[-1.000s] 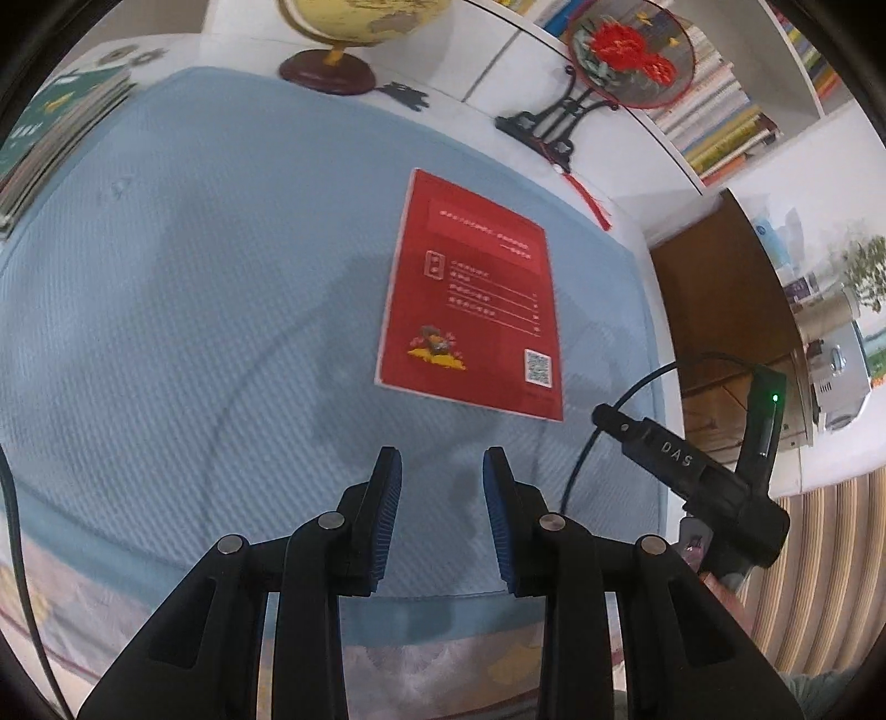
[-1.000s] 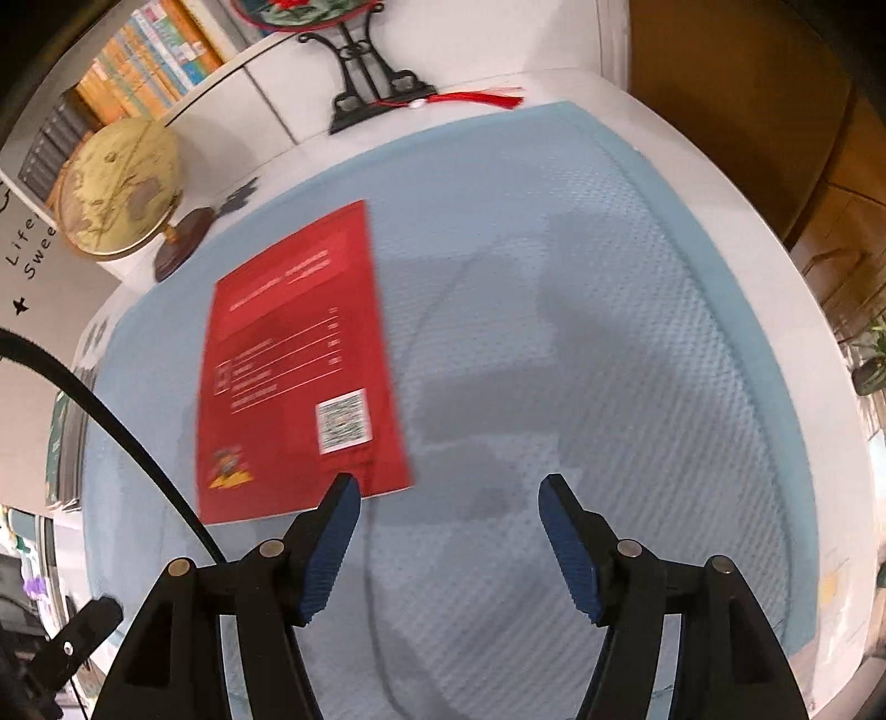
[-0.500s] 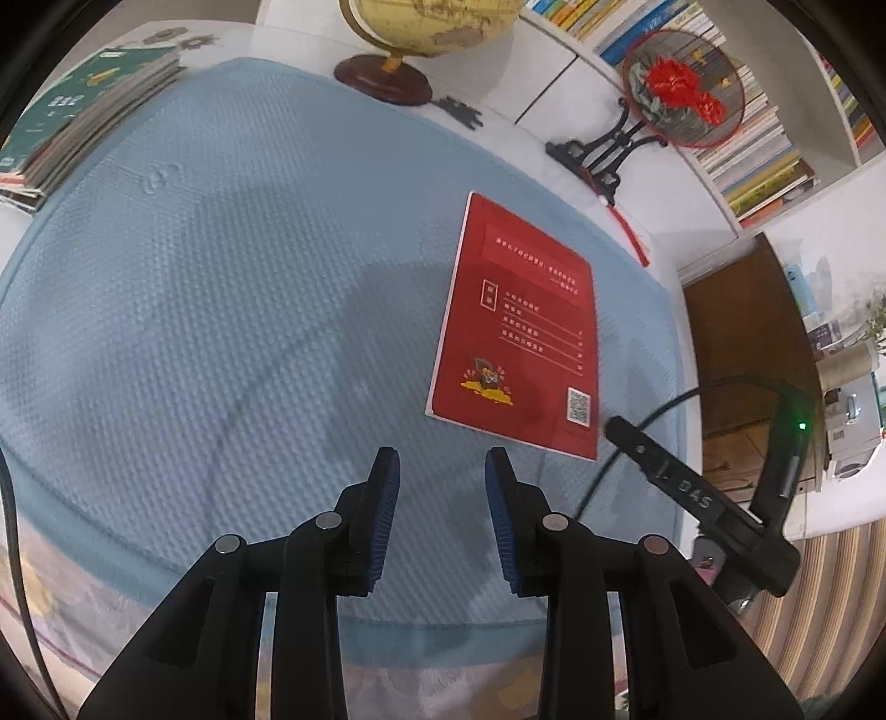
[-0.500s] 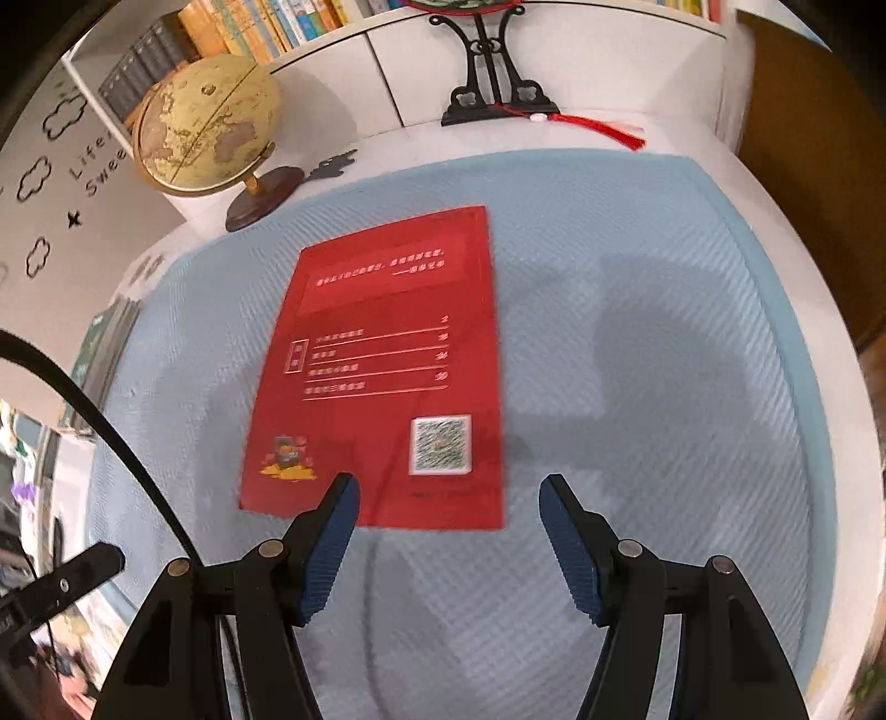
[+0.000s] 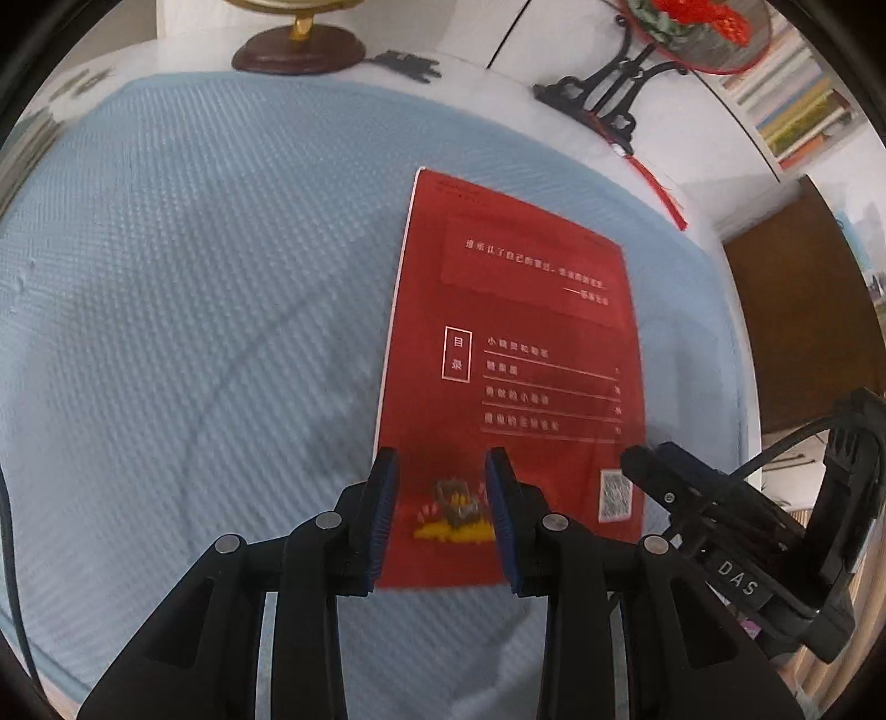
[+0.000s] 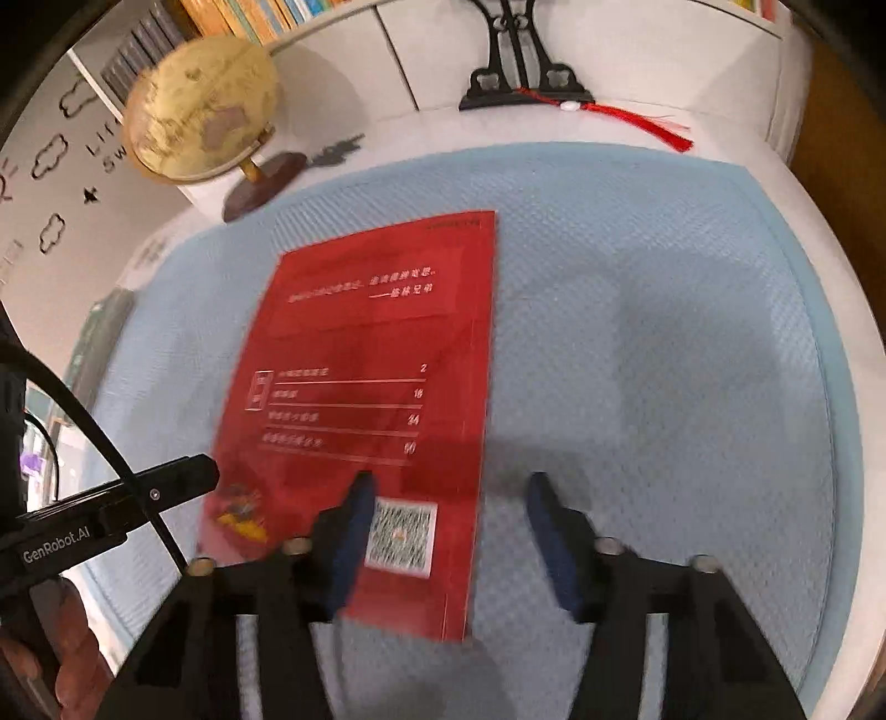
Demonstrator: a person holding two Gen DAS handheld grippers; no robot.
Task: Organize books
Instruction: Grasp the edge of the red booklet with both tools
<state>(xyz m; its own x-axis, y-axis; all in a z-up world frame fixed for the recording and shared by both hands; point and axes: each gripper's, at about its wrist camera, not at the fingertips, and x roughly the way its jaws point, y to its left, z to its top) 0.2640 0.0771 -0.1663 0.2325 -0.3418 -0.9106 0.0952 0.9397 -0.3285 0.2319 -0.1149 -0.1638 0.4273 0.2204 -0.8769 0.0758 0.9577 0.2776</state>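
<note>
A thin red book [image 5: 515,343] [image 6: 376,332] lies flat on the blue mat [image 5: 194,277] with its back cover up. My left gripper [image 5: 440,498] hovers over the book's near left corner; its jaws stand a narrow gap apart with nothing pressed between them. My right gripper [image 6: 449,493] is over the near right corner, above the code square, and its jaws are closing. The book's right edge runs below that gap, and the pads do not touch it. Each gripper shows in the other's view, the right gripper [image 5: 720,515] and the left gripper [image 6: 111,515].
A globe [image 6: 199,111] and a black fan stand [image 6: 515,72] with a red tassel [image 6: 637,119] stand behind the mat. A blurred stack of books [image 6: 99,338] lies at the far left. Bookshelves [image 6: 249,16] line the back; a wooden cabinet [image 5: 803,304] is at the right.
Both grippers have come down and forward until they are over the book's near edge. The right gripper's jaws have narrowed. The book has not moved on the mat.
</note>
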